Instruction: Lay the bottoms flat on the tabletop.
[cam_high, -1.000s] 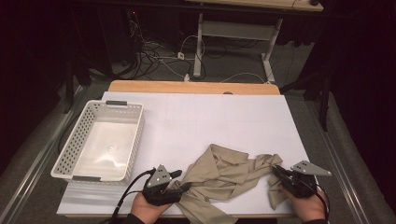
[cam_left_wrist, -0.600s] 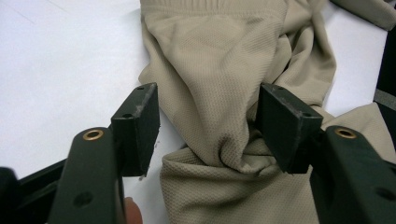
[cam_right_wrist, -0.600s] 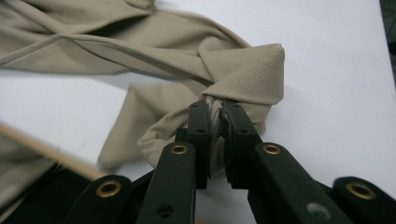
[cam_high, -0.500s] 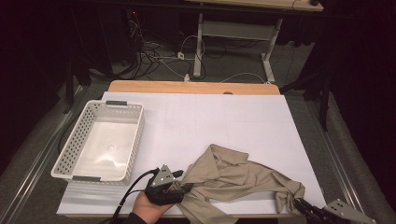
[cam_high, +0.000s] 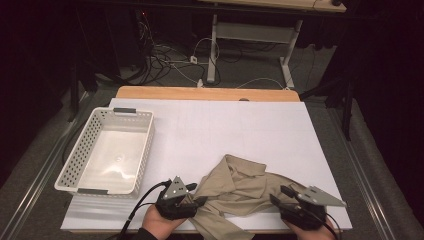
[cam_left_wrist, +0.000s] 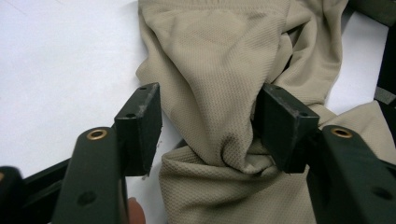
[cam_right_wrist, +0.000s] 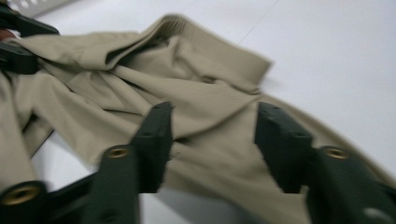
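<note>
High view shows me the crumpled tan knit shirt (cam_high: 240, 187) lying lengthwise across the white counter's (cam_high: 210, 130) near edge between half-open left fingers (cam_high: 196, 194), straddling a fold unpinched, and right fingers (cam_high: 280, 194), just opened, gripping nothing.

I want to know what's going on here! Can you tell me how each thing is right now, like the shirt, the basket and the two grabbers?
Shirt: crumpled on the table, near the front edge.
Basket: upright, empty.
Left gripper: jaws part open, a fold of shirt between them; only one pad touches it.
Right gripper: jaws have just been opening, over the shirt, not pinching it.
Table: white top.
</note>
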